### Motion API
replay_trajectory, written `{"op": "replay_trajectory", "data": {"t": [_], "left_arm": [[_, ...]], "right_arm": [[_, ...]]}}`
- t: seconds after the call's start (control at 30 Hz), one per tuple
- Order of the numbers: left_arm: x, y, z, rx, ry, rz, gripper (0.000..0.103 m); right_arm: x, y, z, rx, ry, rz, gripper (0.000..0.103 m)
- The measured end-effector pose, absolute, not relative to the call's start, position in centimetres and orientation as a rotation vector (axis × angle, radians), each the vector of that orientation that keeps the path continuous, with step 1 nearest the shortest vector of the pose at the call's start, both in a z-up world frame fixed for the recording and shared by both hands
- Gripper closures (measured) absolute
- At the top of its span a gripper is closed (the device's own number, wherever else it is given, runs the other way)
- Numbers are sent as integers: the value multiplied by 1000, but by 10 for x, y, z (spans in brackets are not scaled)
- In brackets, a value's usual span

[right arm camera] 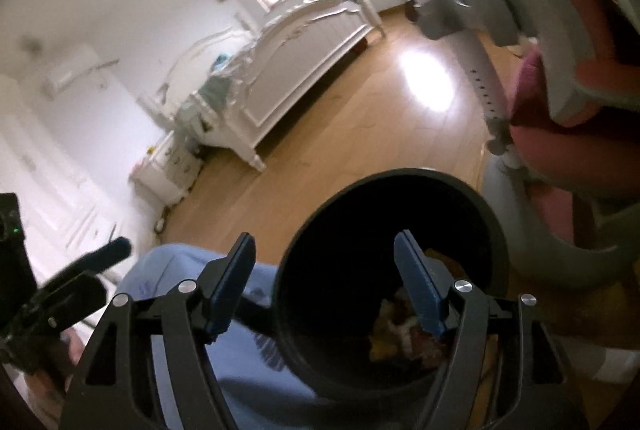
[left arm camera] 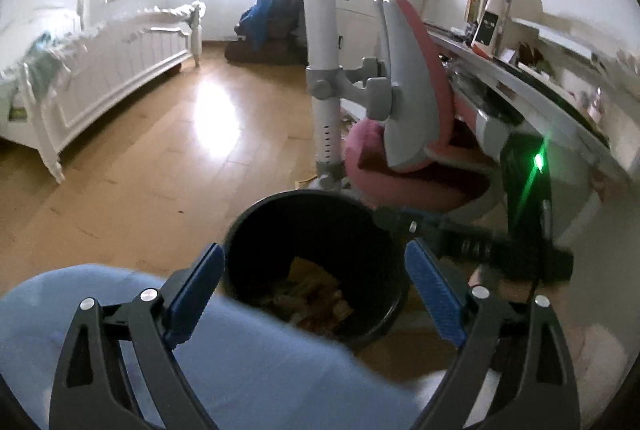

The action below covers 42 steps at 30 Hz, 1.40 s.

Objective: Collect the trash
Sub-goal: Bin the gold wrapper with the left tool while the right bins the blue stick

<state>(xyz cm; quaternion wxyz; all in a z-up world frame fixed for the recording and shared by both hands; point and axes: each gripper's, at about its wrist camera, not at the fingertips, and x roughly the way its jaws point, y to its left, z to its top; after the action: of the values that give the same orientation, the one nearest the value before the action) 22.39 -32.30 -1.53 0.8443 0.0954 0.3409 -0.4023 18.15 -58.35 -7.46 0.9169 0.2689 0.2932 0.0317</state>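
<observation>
Trash [left arm camera: 316, 294] lies at the bottom of a black bin [left arm camera: 256, 230] that stands on the wooden floor [left arm camera: 160, 166], just in front of both grippers. It looks like crumpled paper and wrappers in yellow and brown tones; the pieces are blurred and I cannot tell them apart. In the right wrist view the same heap [right arm camera: 400, 330] shows low inside the bin [right arm camera: 304, 270], which is well short of full.

Such scraps are probably light, soft and easily crushed, so a pinch on any raised fold should do. The bin itself looks like stiff plastic with a smooth round rim, and the rim would be the natural place to take hold if it must be moved; it may be slippery between flat pads.

The left gripper [left arm camera: 316, 270] hangs above the bin with its jaws spread wide and nothing between them. The right gripper [right arm camera: 326, 270] is likewise wide and empty, one blue finger over the bin's mouth, the other outside the rim.

A pale blue cloth [left arm camera: 240, 362], probably the person's clothing, lies right beside the bin, under the left gripper. Beyond stand a pink and grey chair [left arm camera: 404, 110], a cluttered surface [left arm camera: 520, 78] at the right, and a white bed [left arm camera: 100, 70] well apart.
</observation>
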Motion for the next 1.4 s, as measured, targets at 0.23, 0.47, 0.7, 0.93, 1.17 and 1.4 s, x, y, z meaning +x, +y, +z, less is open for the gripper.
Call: {"op": "replay_trajectory", "data": {"t": [0.23, 0.47, 0.7, 0.93, 1.17, 1.4], "left_arm": [[208, -213, -32, 334, 727, -691, 12], [223, -139, -78, 423, 831, -577, 22], [250, -117, -90, 320, 881, -577, 62], [276, -73, -80, 32, 926, -493, 97], [267, -59, -55, -71, 895, -461, 97], [255, -119, -15, -66, 824, -523, 97]], "right_arm": [[191, -494, -45, 370, 663, 245, 33], [209, -379, -26, 154, 755, 457, 36], [254, -301, -37, -4, 865, 514, 43], [298, -257, -58, -137, 931, 461, 59], [296, -261, -62, -120, 902, 453, 88], [241, -361, 4, 236, 638, 437, 88]]}}
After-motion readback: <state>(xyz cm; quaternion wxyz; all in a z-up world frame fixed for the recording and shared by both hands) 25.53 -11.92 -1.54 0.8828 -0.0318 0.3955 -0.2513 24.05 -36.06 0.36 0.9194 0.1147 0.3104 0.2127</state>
